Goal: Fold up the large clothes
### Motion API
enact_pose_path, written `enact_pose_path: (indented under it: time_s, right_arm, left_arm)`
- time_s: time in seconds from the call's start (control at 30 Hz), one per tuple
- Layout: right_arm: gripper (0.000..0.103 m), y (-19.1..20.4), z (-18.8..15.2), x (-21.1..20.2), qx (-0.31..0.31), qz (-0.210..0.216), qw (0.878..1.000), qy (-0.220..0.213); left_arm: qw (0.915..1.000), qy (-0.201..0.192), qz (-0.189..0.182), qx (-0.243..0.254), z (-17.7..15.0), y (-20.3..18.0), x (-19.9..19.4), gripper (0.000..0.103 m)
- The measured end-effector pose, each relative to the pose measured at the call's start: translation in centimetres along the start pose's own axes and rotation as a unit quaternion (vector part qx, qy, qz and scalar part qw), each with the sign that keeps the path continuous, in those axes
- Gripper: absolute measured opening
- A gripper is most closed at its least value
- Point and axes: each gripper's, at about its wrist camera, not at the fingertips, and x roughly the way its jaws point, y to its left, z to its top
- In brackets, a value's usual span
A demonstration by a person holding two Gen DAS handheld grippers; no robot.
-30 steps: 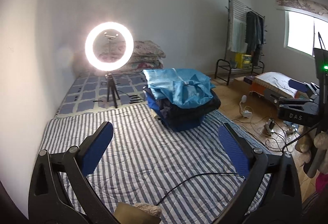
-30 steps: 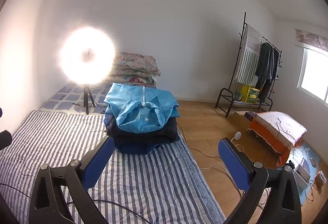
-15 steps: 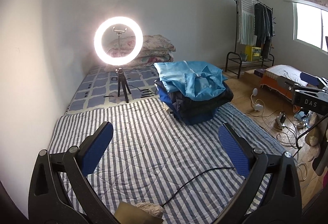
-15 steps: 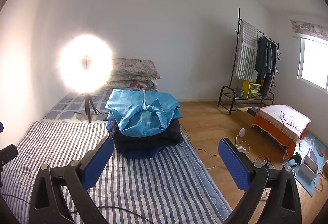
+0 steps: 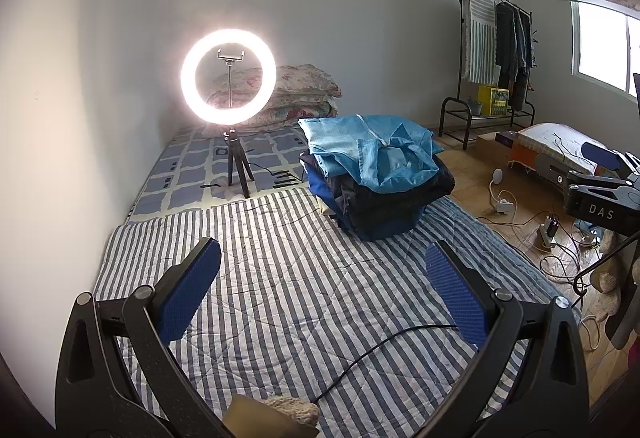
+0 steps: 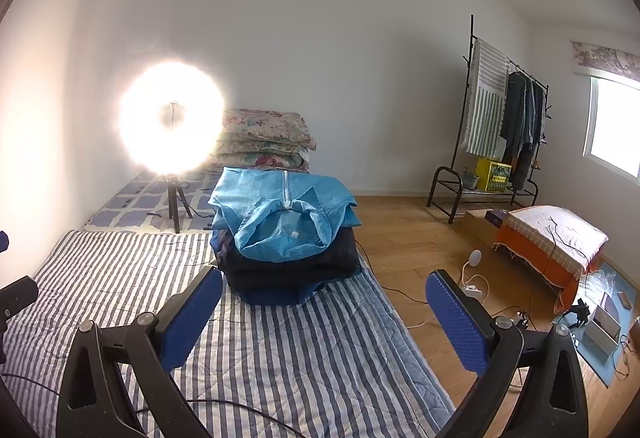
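A stack of folded clothes (image 5: 376, 177) (image 6: 286, 238) sits on the striped mattress (image 5: 296, 286) (image 6: 304, 358), with a light blue zip garment (image 5: 372, 149) (image 6: 286, 209) on top of dark navy pieces. My left gripper (image 5: 322, 286) hangs open above the mattress, well short of the stack. My right gripper (image 6: 324, 314) is open too, nothing between its blue pads, with the stack just beyond its left finger (image 6: 192, 318). Part of the right gripper (image 5: 600, 193) shows at the right edge of the left wrist view.
A lit ring light (image 5: 229, 75) (image 6: 172, 117) on a small tripod stands behind the mattress, before stacked floral quilts (image 5: 288, 97) (image 6: 264, 135). A black cable (image 5: 368, 354) crosses the mattress. A clothes rack (image 6: 492, 129), an orange-covered stool (image 6: 548, 250) and floor cables (image 5: 532, 222) lie to the right.
Both grippers have drawn back and tilted a little, so the clothes stack sits slightly farther and more centred in each view. Both stay open; the stack has not moved.
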Motion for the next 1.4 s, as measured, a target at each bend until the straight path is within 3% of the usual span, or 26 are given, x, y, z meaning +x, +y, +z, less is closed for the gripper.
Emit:
enact_pose_path:
  time_s: [1.4]
  right_arm:
    - [0.103,0.67,-0.28,-0.08,-0.007,0.005,1.0,0.0]
  left_arm:
    - [1.0,-0.004,-0.005,0.003,0.37,-0.74,-0.76,0.103]
